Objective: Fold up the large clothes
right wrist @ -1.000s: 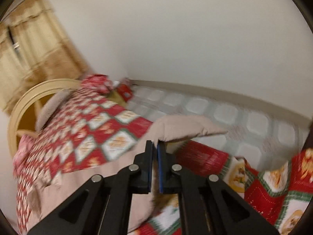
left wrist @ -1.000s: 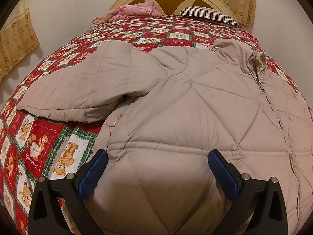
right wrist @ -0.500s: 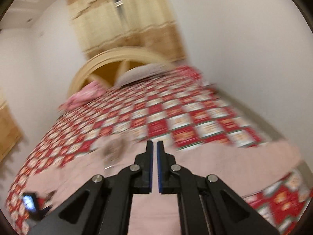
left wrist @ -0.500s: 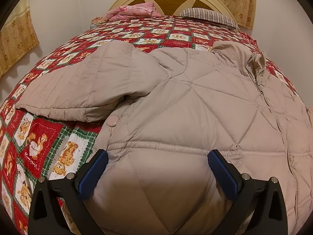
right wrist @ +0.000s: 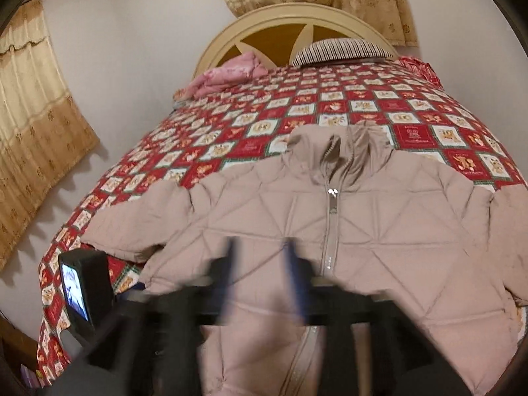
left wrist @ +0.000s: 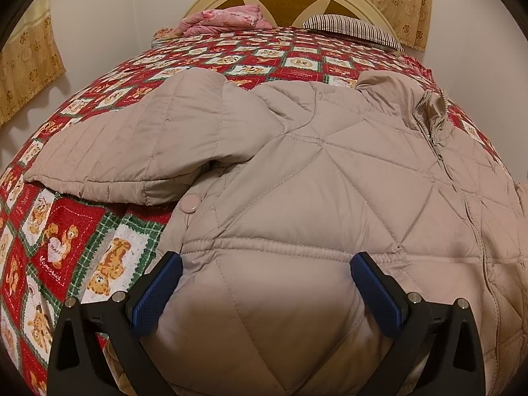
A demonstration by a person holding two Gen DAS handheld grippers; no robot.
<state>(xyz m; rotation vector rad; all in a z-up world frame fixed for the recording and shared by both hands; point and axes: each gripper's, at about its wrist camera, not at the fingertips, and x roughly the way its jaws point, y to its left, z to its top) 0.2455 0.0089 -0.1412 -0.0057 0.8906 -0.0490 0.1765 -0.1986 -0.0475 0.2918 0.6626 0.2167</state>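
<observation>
A beige quilted jacket [left wrist: 330, 181] lies front up on the bed, zip [right wrist: 331, 204] closed and collar toward the headboard. Its left sleeve [left wrist: 132, 151] is spread out to the side on the bedspread. My left gripper [left wrist: 265, 260] hovers open over the jacket's lower left part, just below the elastic waist seam, with its blue pads wide apart. My right gripper [right wrist: 262, 264] is blurred over the jacket's lower middle, left of the zip. Its jaws are opening and nothing is gripped between them.
A red patchwork bedspread [right wrist: 330, 105] covers the bed. At the cream headboard [right wrist: 280, 23] lie a striped pillow [right wrist: 343, 49] and a pink bundle of cloth [right wrist: 227, 76]. Curtains [right wrist: 29, 138] hang at left. A black camera with a lit screen [right wrist: 84, 288] shows at lower left.
The right gripper swung round from the bed's right edge and floor to face the headboard over the jacket, and its shut jaws have parted. The left gripper has stayed put.
</observation>
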